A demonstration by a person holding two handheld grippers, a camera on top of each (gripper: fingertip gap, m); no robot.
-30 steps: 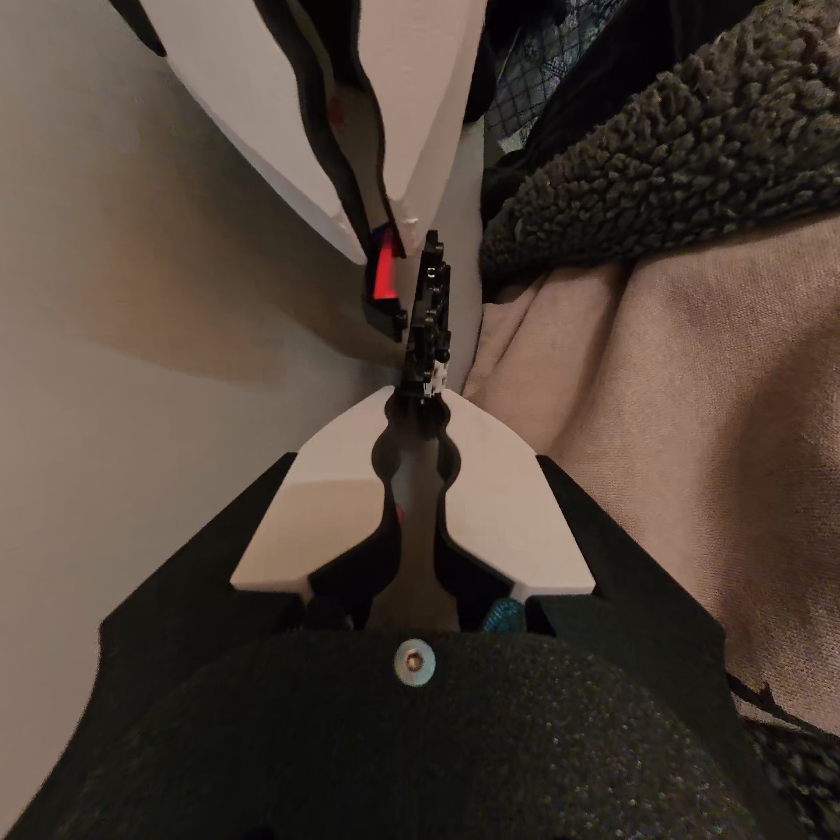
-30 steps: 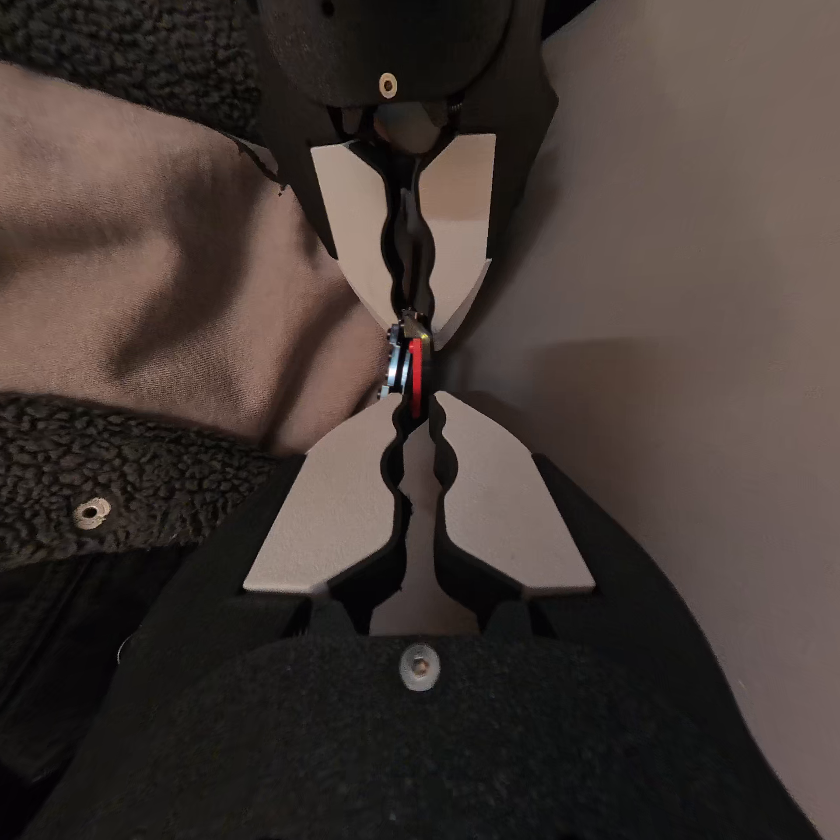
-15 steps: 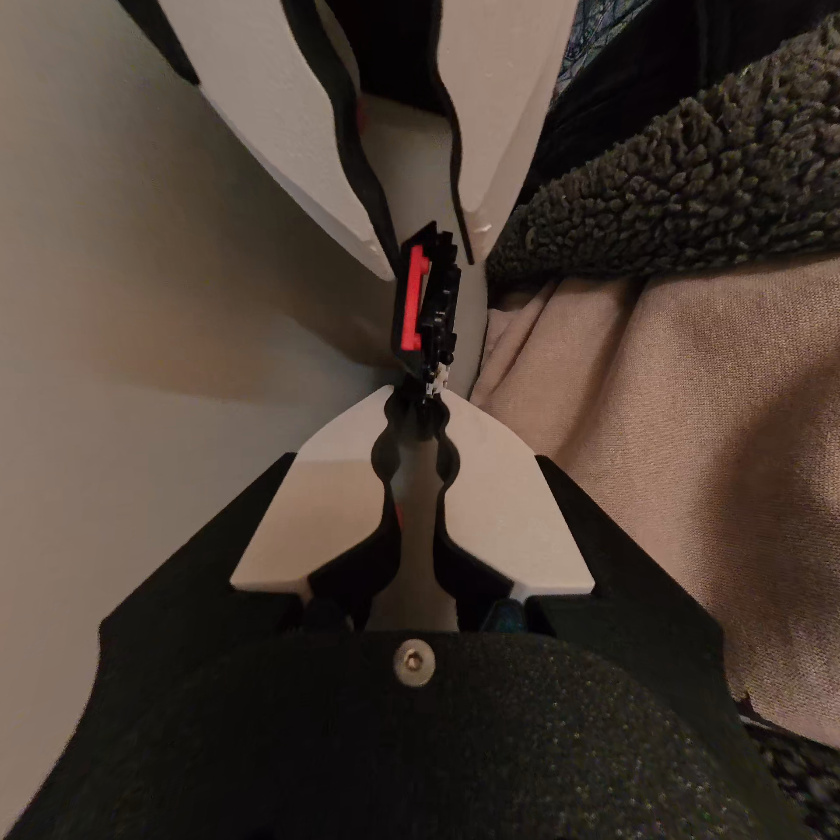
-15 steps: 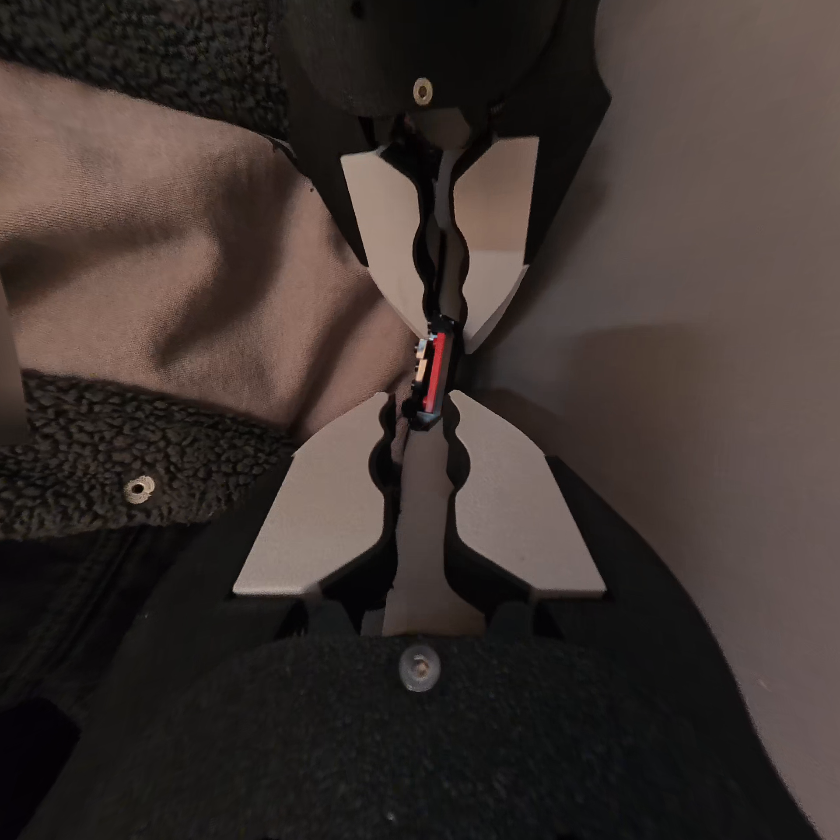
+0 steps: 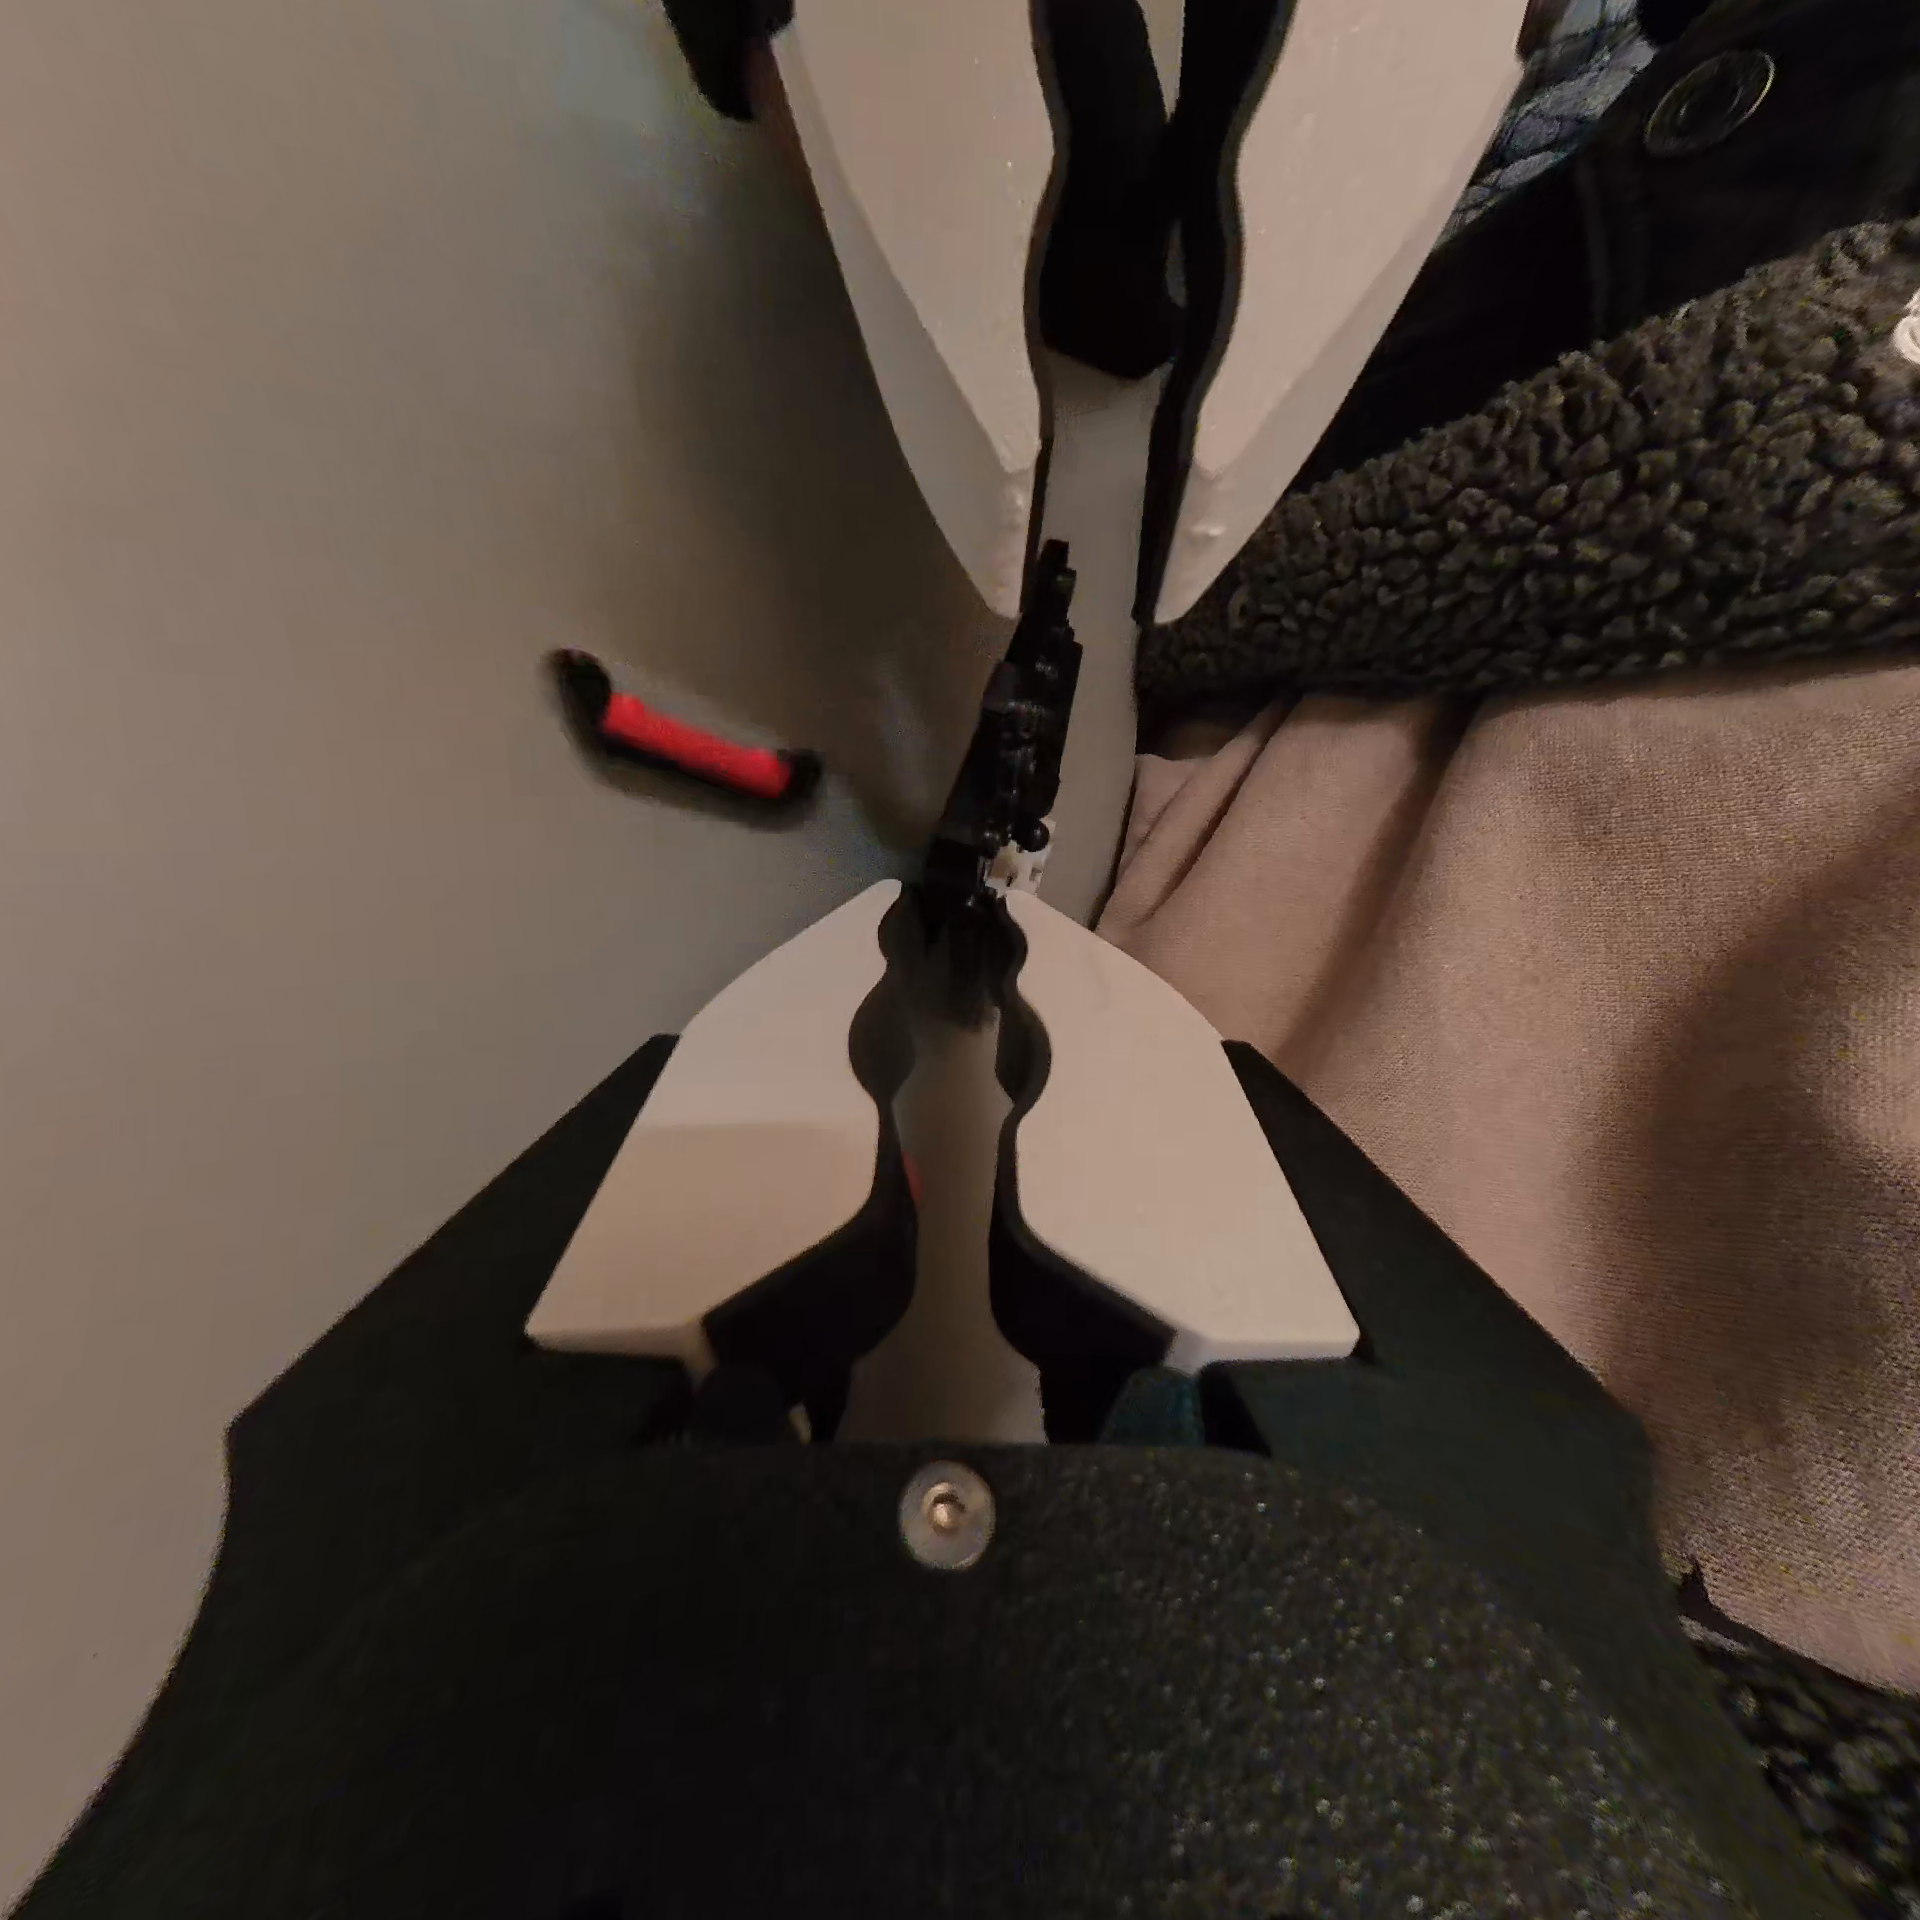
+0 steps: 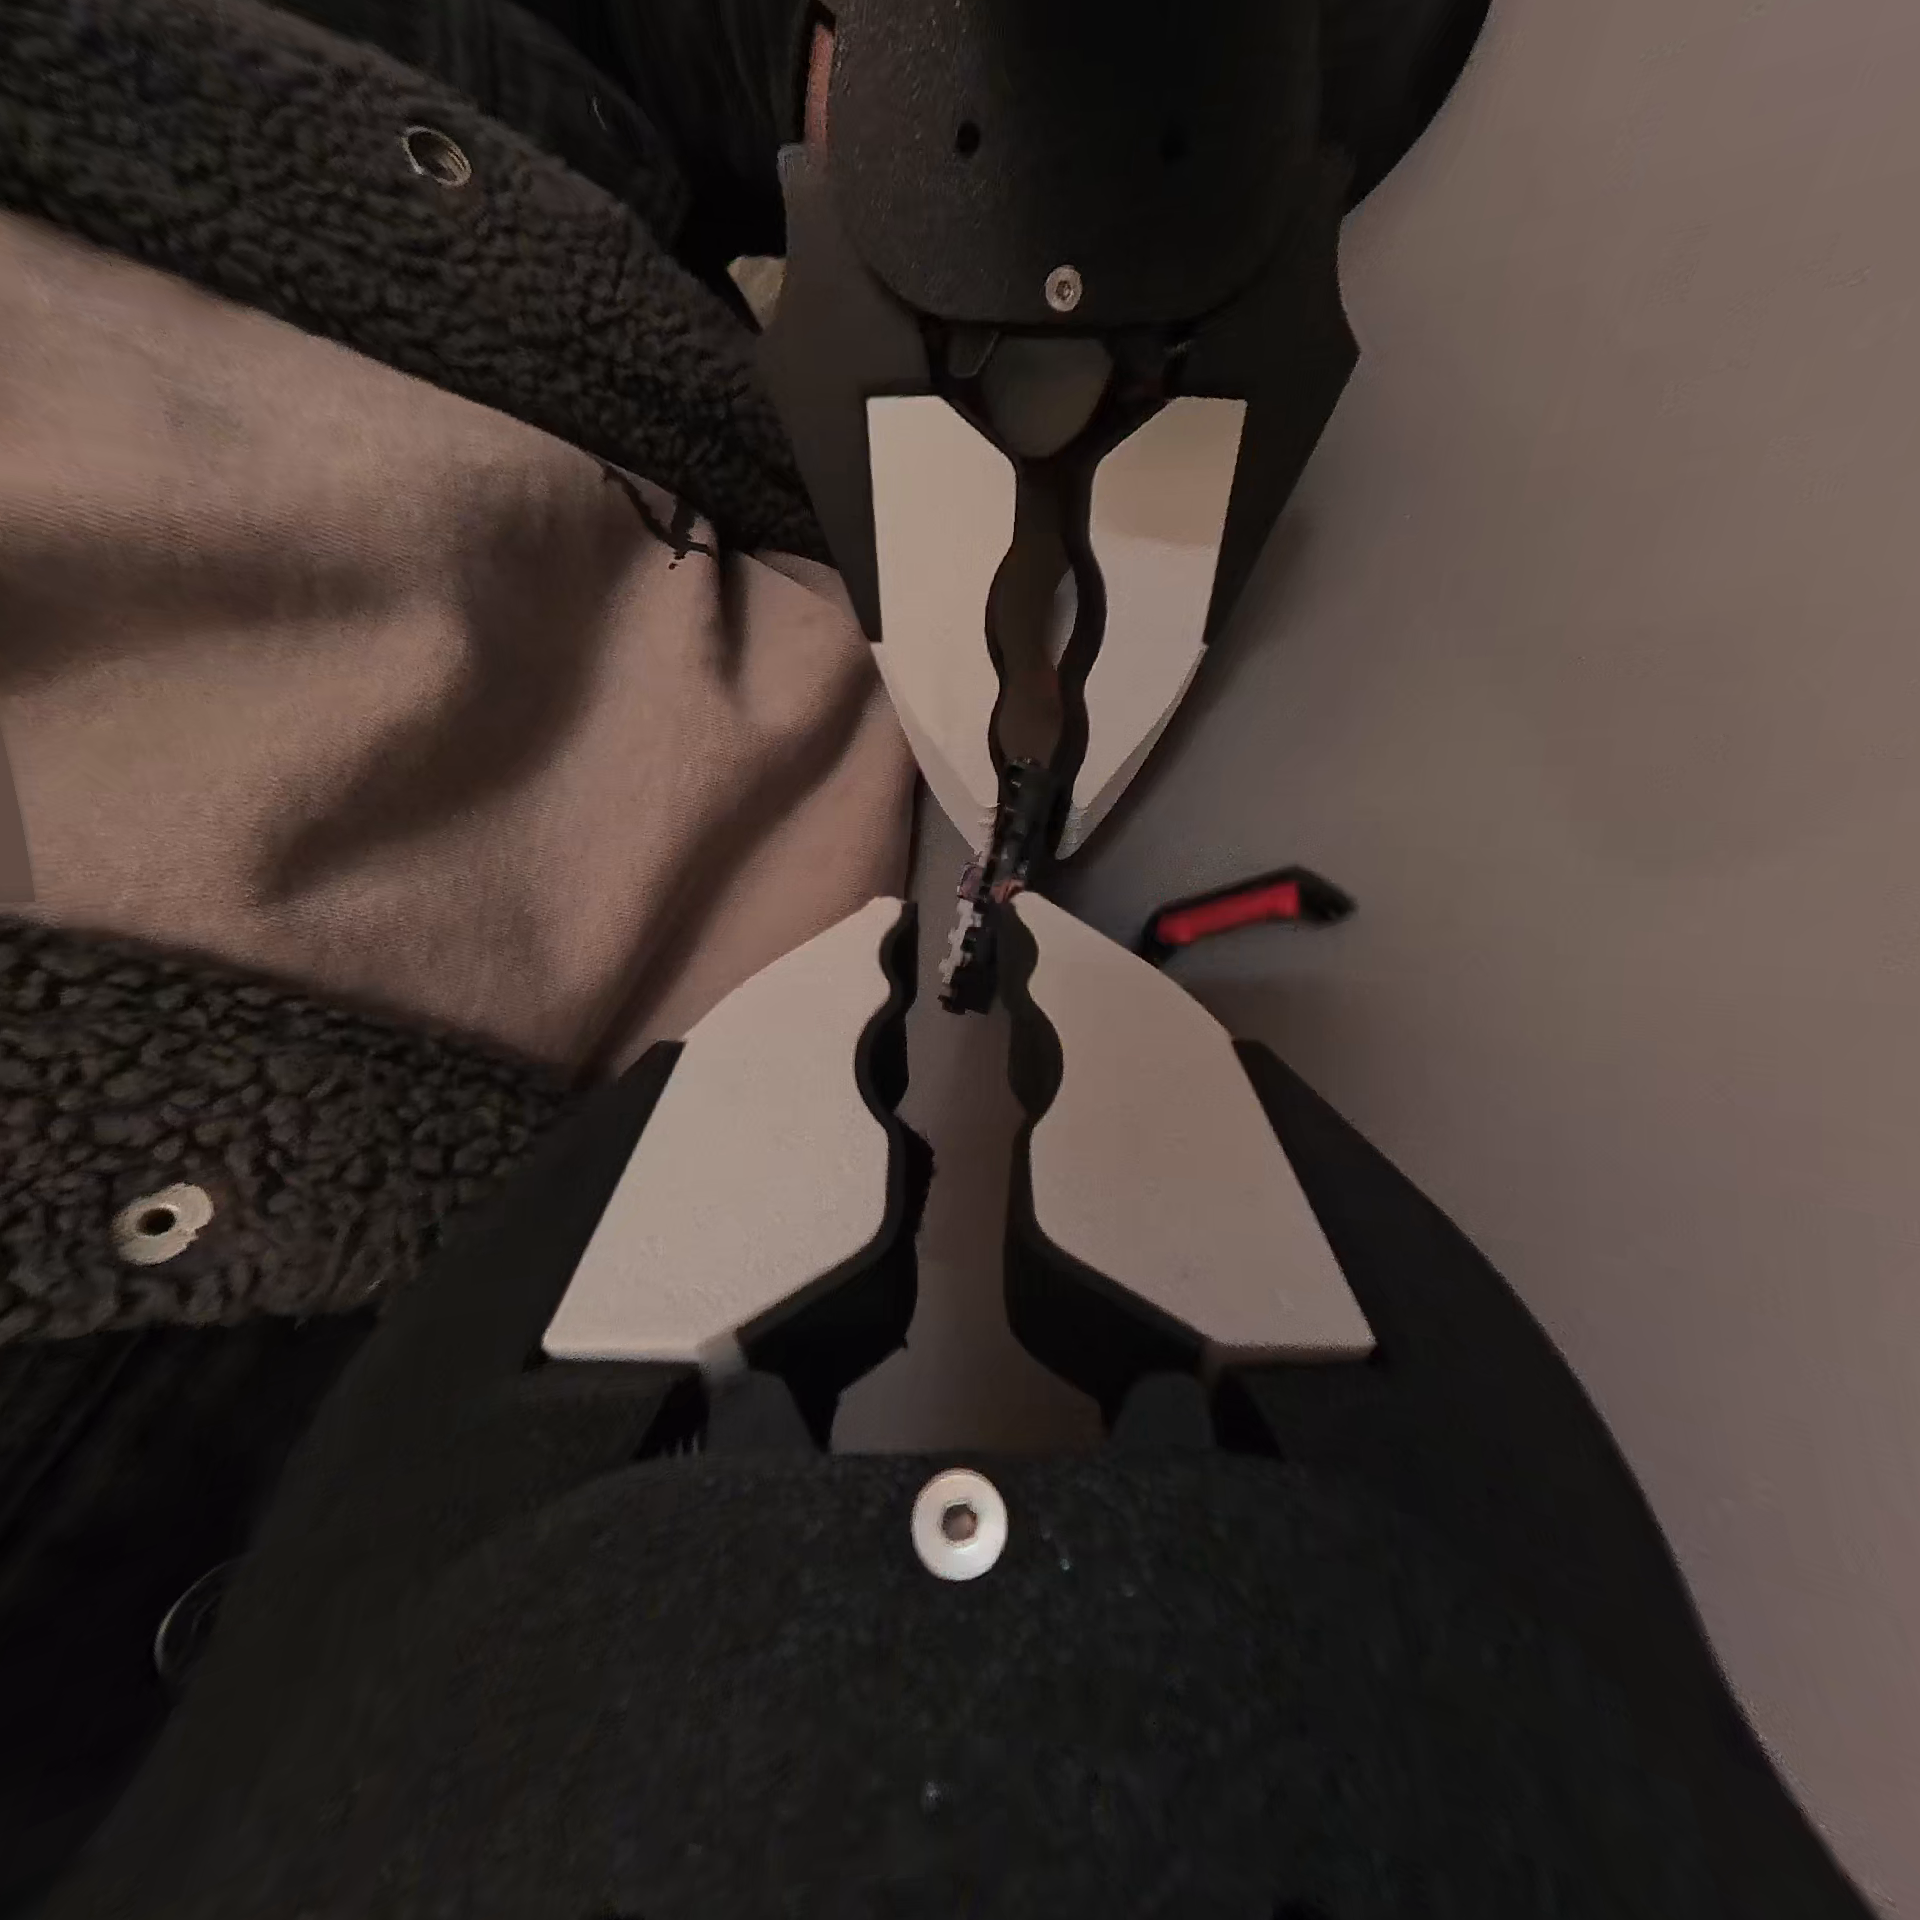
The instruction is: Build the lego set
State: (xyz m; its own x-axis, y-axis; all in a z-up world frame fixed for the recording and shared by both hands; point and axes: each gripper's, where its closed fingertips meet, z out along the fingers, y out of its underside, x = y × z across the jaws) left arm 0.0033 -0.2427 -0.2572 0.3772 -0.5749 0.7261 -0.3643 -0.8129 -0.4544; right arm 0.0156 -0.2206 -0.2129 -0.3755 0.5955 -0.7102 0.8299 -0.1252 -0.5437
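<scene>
My left gripper (image 5: 951,904) is shut on the end of a thin black lego assembly (image 5: 1023,727) with a small white part and holds it above the table. My right gripper (image 5: 1091,613) faces it from the other side with its jaws apart and nothing gripped. In the right wrist view the right gripper (image 6: 958,909) has the free end of the assembly (image 6: 977,935) between its tips, next to one finger. The left gripper (image 6: 1029,831) shows opposite. A red and black lego piece (image 5: 691,743) lies loose on the table; it also shows in the right wrist view (image 6: 1236,914).
The light grey table (image 5: 312,468) fills one side of both views. A person's beige garment (image 5: 1507,987) and dark fleece jacket (image 5: 1558,499) lie close on the other side, right beside the grippers. About 5 cm separates my left fingertips from my right.
The right gripper held the red and black piece against the assembly. It has opened, and the piece has come off and now lies on the table. The left gripper kept its hold.
</scene>
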